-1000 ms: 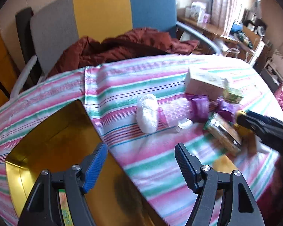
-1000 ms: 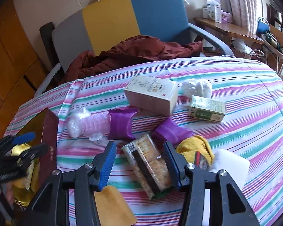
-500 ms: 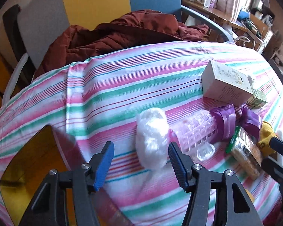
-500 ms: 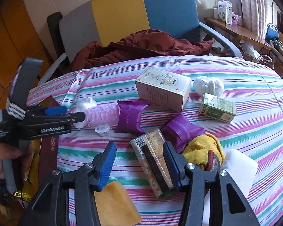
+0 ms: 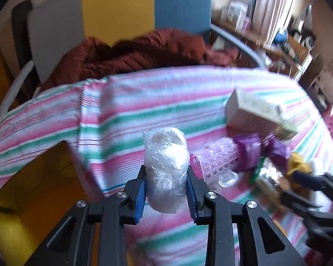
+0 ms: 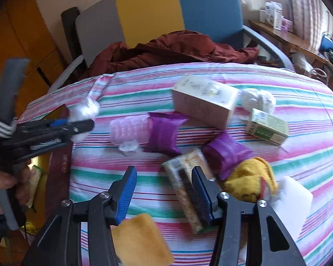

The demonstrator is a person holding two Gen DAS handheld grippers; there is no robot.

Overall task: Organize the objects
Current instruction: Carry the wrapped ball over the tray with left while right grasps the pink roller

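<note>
Cluttered objects on striped tablecloth (image 6: 211,84)

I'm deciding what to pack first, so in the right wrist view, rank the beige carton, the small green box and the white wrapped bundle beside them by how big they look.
1. beige carton, clearly largest.
2. small green box and white wrapped bundle: look alike, too close to rank.

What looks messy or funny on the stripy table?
The things lie jumbled on the striped tablecloth. The beige box sits askew with a white wrapped lump behind it, and a yellow cloth is crumpled beside a purple packet. Nothing looks spilled or broken.
</note>
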